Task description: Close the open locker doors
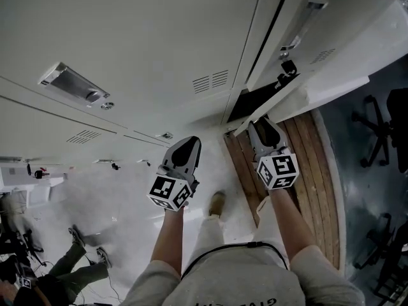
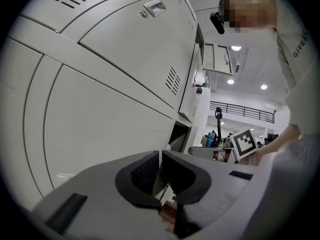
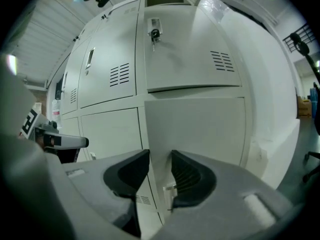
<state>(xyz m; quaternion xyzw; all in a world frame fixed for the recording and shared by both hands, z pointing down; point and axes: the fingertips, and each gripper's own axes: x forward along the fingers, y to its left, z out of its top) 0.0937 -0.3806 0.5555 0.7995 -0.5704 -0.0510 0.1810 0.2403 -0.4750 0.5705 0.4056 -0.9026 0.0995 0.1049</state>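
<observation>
Locker door of pale grey sheet metal, swung out at the right of the bank, likely light, stiff and free-swinging, best pushed near its free edge, seen between the jaws of the half-open right tool; left tool pinched shut, empty.

Lockers pale grey; marker cubes black-white squares; floor strip brown planks; chairs black.

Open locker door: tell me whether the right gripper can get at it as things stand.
Probably yes. The right gripper is already up against the open locker door, with its jaws apart near the door's free edge. Nothing else appears to stand in the way.
</observation>
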